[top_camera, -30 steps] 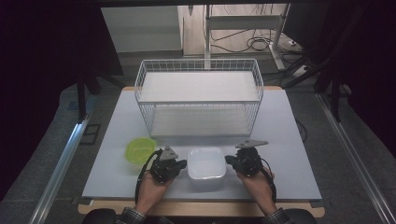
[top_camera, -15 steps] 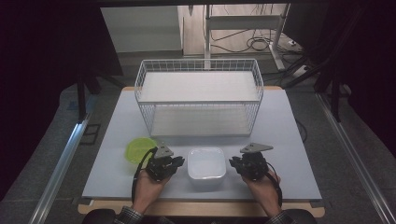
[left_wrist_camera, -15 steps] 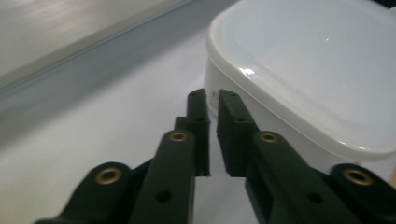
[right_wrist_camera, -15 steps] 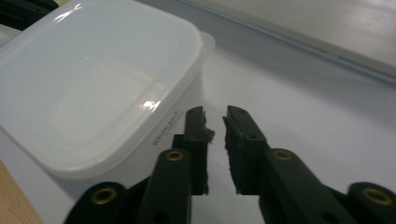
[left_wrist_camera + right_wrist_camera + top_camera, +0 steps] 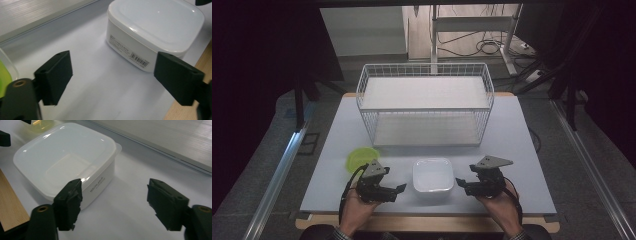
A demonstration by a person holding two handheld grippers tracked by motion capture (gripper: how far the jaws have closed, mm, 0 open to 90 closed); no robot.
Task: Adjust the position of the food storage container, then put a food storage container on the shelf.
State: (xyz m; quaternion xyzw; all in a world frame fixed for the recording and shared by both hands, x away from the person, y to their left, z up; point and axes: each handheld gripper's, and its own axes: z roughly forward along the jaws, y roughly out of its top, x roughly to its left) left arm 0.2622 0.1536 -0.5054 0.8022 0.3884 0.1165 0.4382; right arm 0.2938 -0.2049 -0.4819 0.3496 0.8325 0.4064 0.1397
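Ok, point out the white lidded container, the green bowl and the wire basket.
white lidded container (image 5: pixel 432 174), high view, middle of its lid.
green bowl (image 5: pixel 359 157), high view, its inside, left of the container.
wire basket (image 5: pixel 424 109), high view, its front top rim.

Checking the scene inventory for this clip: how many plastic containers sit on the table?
2. A lidded white container sits near the front edge between the two grippers; a green container sits to its left. The wire basket behind looks empty.

Your left gripper (image 5: pixel 398 189) & right gripper (image 5: pixel 460 184): black blocky jaws w/ screw holes, grey triangular top plates, black cables.
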